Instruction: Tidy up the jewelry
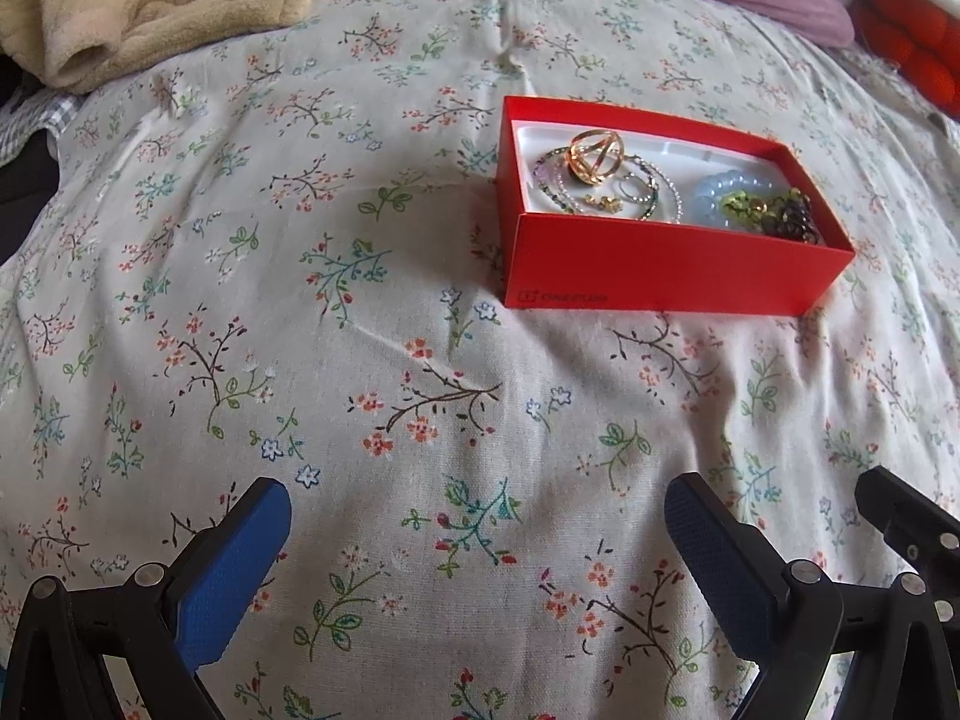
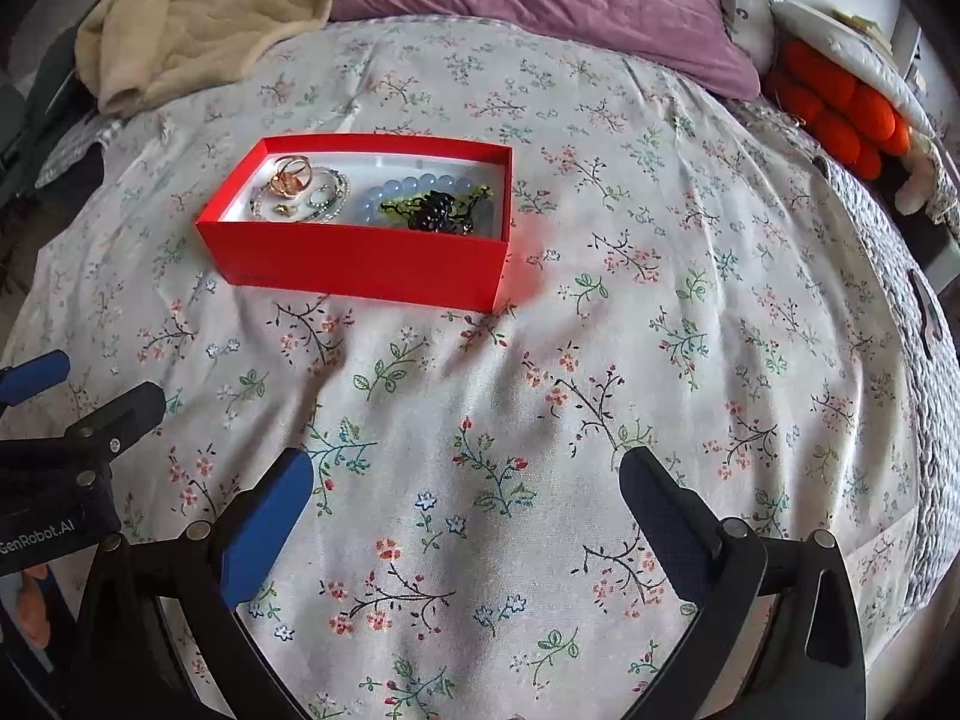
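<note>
On the bed sheet [image 1: 420, 360], both grippers, left gripper [image 1: 480, 540] and right gripper [image 2: 468, 516], hang released and empty; the tangled jewelry [image 1: 600, 180] may snag when lifted from the red box [image 1: 660, 264].

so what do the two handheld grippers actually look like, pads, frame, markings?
Left gripper: black plastic linkage frame with silver rivets, two fingers faced with blue textured pads. Right gripper: same build, the pads likewise blue. White "GenRobot.AI" lettering marks the left gripper's black body. No cables or sleeves visible.

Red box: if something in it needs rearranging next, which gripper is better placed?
Roughly even, slightly left. Both the left gripper and right gripper are open, empty, and hang well short of the red box; it looks a little nearer ahead of the left.
</note>
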`<state>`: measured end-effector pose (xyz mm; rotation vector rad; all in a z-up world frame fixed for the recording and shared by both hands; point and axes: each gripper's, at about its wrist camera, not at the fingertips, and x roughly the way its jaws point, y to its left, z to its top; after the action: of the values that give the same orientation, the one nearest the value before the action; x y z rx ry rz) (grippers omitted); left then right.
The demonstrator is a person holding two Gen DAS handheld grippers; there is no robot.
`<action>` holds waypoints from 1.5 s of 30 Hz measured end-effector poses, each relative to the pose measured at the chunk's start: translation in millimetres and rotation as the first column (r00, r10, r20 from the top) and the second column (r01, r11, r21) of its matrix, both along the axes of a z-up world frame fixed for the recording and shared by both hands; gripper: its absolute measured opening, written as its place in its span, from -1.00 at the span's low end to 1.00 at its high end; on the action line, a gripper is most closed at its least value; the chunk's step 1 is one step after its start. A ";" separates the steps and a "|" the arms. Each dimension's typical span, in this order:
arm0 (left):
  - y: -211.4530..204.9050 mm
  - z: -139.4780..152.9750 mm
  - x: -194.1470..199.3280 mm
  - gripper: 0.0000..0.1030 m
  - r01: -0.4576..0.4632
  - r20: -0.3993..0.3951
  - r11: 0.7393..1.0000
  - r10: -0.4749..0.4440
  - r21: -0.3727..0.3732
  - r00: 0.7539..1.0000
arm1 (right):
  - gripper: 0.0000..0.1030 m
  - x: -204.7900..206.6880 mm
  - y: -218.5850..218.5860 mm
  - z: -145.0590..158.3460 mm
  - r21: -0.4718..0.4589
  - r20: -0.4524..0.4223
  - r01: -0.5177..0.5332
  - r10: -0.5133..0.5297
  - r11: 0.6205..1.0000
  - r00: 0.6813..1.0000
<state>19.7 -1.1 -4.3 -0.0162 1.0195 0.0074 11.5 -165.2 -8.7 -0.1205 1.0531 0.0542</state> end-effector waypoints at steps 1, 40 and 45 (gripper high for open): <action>-0.5 0.1 0.0 0.98 0.002 0.003 1.000 -0.002 0.004 1.000 | 1.00 0.0 -0.4 -0.4 -0.001 0.000 0.003 -0.003 1.000 1.000; -5.4 -3.6 -1.4 0.98 0.009 0.004 0.999 -0.009 0.046 1.000 | 1.00 1.9 -1.8 -5.8 -0.013 -0.011 0.023 -0.023 1.000 1.000; -5.2 -3.7 -0.9 0.98 0.007 0.002 0.999 -0.007 0.054 1.000 | 1.00 1.4 -3.0 -8.0 -0.014 -0.014 0.028 -0.029 1.000 0.999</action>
<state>18.8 -6.3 -8.0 0.0365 1.0164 0.0283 12.9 -168.3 -16.7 -0.1173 1.0693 0.0222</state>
